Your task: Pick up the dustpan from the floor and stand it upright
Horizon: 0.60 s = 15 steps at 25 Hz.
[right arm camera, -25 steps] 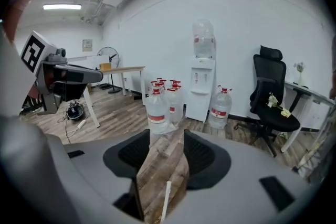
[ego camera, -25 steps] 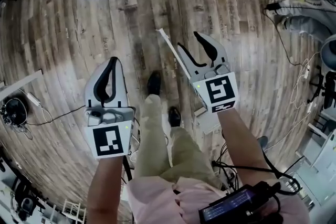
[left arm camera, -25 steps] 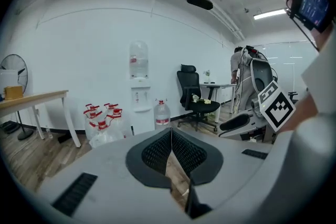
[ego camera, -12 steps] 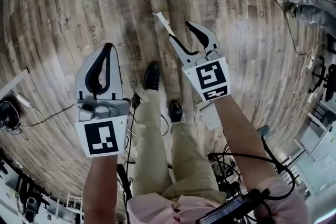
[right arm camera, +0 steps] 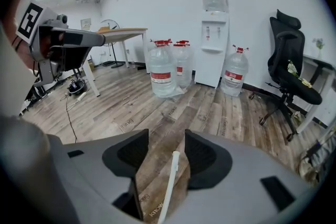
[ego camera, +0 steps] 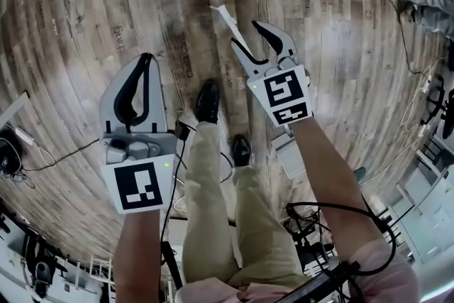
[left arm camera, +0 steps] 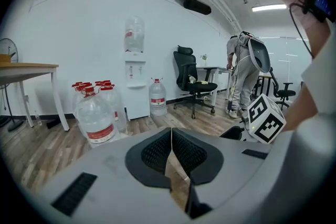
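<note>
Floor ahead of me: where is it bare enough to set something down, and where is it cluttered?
Bare planks stretch ahead of the left gripper and right gripper. Crowded: cables along the right edge, a cord at the left, shoes between the grippers.

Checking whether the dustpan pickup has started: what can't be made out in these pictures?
- Dustpan: none recognisable in any view.
- Thin white rod between the right gripper's parted jaws: its near end is cut off by the right gripper view's bottom edge, so what holds it is unclear.
- White ribbed object, head view: partly hidden by the right forearm; identity unclear.
</note>
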Available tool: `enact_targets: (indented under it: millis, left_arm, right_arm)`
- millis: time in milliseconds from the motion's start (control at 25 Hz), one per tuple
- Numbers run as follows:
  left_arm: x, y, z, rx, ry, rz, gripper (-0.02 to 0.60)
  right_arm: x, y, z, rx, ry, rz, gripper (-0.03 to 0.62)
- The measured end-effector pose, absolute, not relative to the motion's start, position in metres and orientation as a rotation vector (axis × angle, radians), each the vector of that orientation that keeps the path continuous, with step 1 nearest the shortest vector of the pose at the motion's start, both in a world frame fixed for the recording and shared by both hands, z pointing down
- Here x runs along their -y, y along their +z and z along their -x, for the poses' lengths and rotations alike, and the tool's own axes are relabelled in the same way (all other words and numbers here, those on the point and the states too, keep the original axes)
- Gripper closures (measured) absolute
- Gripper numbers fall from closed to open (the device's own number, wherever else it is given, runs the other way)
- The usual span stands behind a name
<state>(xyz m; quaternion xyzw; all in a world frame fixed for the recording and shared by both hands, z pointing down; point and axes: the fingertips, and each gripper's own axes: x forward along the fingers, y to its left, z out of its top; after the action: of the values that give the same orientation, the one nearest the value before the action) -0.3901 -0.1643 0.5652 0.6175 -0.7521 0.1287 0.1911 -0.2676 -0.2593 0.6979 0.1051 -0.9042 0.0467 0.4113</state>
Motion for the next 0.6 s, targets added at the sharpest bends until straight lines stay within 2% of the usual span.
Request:
enact_targets:
  millis: [600]
  left_arm:
    - [0.174, 0.635, 0.390, 2.074, 0.373, -1.731, 0.566]
  right_arm:
    - [0.267, 0.811, 0.263, 2.155, 0.150, -0.220, 0.368]
